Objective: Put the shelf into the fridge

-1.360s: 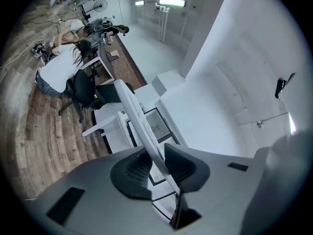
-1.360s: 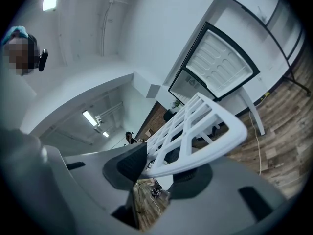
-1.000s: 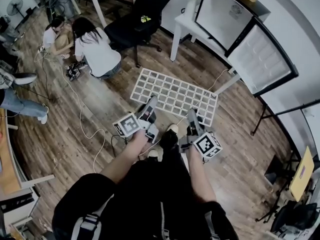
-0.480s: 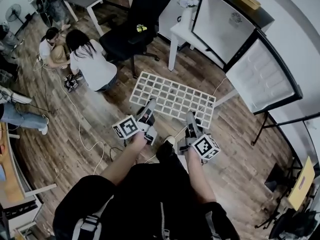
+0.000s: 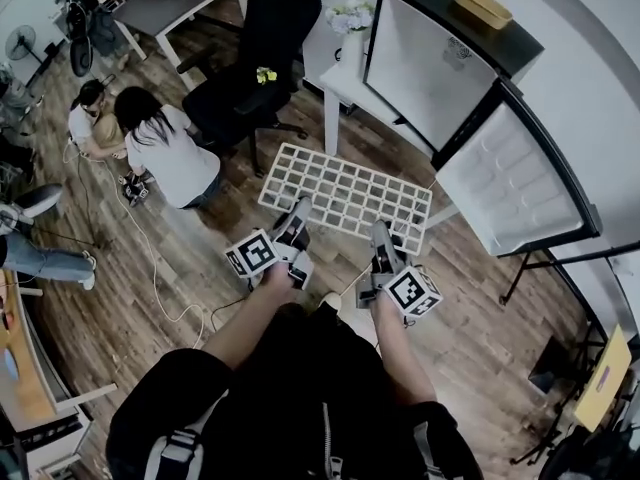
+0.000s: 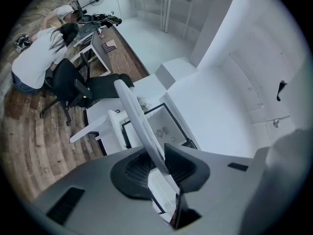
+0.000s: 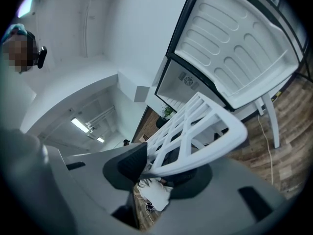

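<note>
left claw and right claw stay clenched on the shelf edge; i have brought it nearer the open fridge, insertion pending.

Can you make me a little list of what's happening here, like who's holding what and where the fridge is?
carried thing: white grid shelf
left gripper: shut on the shelf's near edge
right gripper: shut on the shelf's near edge
shelf position: held about flat above the wood floor, not yet in the fridge
fridge: ahead to the right, its door swung open
nearby: black office chair, white table, two people on the floor at left
</note>
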`<state>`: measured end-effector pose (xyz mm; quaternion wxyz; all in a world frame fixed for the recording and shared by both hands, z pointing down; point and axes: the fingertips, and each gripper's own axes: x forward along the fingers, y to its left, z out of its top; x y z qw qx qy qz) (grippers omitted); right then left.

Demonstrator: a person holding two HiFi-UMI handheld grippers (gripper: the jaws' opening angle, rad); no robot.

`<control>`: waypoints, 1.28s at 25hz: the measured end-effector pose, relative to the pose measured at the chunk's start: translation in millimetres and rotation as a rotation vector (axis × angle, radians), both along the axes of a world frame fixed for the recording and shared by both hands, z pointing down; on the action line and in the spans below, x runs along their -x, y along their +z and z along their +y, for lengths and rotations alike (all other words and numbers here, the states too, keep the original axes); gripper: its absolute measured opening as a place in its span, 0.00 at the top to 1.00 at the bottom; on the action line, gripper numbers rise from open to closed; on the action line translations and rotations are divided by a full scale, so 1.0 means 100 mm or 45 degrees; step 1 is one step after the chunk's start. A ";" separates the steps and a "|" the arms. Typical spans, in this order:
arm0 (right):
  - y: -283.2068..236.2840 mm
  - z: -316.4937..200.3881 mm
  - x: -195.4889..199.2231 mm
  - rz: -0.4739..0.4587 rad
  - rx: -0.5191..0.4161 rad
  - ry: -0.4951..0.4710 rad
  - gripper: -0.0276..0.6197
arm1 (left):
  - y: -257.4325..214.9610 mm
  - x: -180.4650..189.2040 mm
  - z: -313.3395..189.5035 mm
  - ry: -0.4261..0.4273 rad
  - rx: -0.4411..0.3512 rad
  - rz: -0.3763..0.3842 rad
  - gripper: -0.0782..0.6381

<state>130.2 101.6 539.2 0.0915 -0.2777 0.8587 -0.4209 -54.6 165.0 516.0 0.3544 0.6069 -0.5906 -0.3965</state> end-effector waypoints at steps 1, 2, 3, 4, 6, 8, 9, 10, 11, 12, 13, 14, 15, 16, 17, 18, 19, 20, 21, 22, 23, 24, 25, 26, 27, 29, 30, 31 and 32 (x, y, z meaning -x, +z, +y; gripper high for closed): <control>-0.01 -0.08 0.00 -0.010 -0.002 0.008 0.74 | -0.02 0.01 -0.08 0.006 0.001 -0.006 0.77; -0.02 -0.14 0.00 -0.017 -0.002 0.018 0.74 | -0.03 0.01 -0.15 0.011 0.009 -0.014 0.77; -0.02 -0.19 0.00 -0.019 0.003 0.027 0.74 | -0.03 0.02 -0.22 0.017 0.023 -0.024 0.77; -0.03 -0.23 0.00 -0.016 0.010 0.037 0.74 | -0.03 0.03 -0.28 0.026 0.030 -0.031 0.77; -0.02 -0.29 -0.01 -0.012 0.020 0.058 0.74 | -0.05 0.02 -0.41 0.052 0.011 -0.026 0.77; 0.02 -0.39 -0.02 -0.020 0.021 0.080 0.74 | -0.01 0.02 -0.52 0.070 0.007 -0.020 0.77; 0.04 -0.44 -0.02 -0.020 0.023 0.089 0.74 | 0.01 0.03 -0.58 0.075 0.017 -0.022 0.77; 0.06 -0.49 -0.03 -0.016 0.028 0.099 0.74 | 0.04 0.03 -0.64 0.078 0.033 -0.026 0.77; 0.07 -0.54 -0.04 -0.011 0.034 0.110 0.74 | 0.08 0.03 -0.71 0.086 0.044 -0.028 0.77; 0.10 -0.59 -0.06 -0.007 0.040 0.124 0.74 | 0.10 0.01 -0.78 0.100 0.039 -0.020 0.77; 0.12 -0.63 -0.07 -0.001 0.046 0.137 0.74 | 0.11 0.00 -0.86 0.117 0.027 -0.009 0.77; 0.13 -0.68 -0.07 0.005 0.051 0.149 0.74 | 0.13 0.00 -0.94 0.133 0.021 0.000 0.77; 0.14 -0.73 -0.06 0.007 0.053 0.162 0.74 | 0.14 0.01 -1.01 0.148 0.019 0.005 0.77; 0.15 -0.78 -0.05 0.007 0.054 0.178 0.74 | 0.16 0.02 -1.09 0.163 0.019 0.007 0.77; 0.15 -0.83 -0.03 0.009 0.057 0.196 0.74 | 0.17 0.05 -1.18 0.181 0.019 0.009 0.77; 0.16 -0.88 -0.01 0.013 0.061 0.216 0.74 | 0.18 0.08 -1.27 0.202 0.019 0.009 0.77; 0.17 -0.94 0.03 0.017 0.065 0.238 0.74 | 0.19 0.12 -1.37 0.224 0.021 0.008 0.77; 0.18 -1.00 0.07 0.017 0.070 0.261 0.74 | 0.20 0.17 -1.48 0.246 0.022 0.007 0.77; 0.19 -1.08 0.12 0.014 0.075 0.285 0.74 | 0.21 0.22 -1.61 0.268 0.023 0.007 0.77; 0.20 -1.17 0.19 0.007 0.081 0.309 0.74 | 0.21 0.29 -1.74 0.289 0.025 0.007 0.77; 0.22 -1.27 0.25 0.000 0.088 0.335 0.74 | 0.21 0.36 -1.87 0.311 0.028 0.006 0.77; 0.23 -1.37 0.32 -0.006 0.093 0.362 0.74 | 0.22 0.43 -2.00 0.335 0.032 0.006 0.77; 0.24 -1.46 0.39 -0.012 0.096 0.389 0.74 | 0.23 0.49 -2.13 0.360 0.037 0.007 0.77; 0.24 -1.55 0.45 -0.014 0.096 0.412 0.74 | 0.23 0.55 -2.26 0.385 0.041 0.008 0.77; 0.24 -1.63 0.50 -0.011 0.097 0.434 0.74 | 0.23 0.60 -2.37 0.411 0.043 0.005 0.77; 0.24 -1.75 0.61 -0.005 0.097 0.473 0.74 | 0.21 0.71 -2.55 0.458 0.045 -0.005 0.77; 0.22 -1.78 0.66 -0.005 0.096 0.491 0.74 | 0.20 0.75 -2.61 0.478 0.050 -0.009 0.77; 0.21 -1.80 0.69 -0.008 0.092 0.510 0.73 | 0.21 0.79 -2.66 0.496 0.059 -0.013 0.77; 0.19 -1.83 0.73 -0.008 0.090 0.529 0.73 | 0.21 0.83 -2.71 0.514 0.063 -0.013 0.77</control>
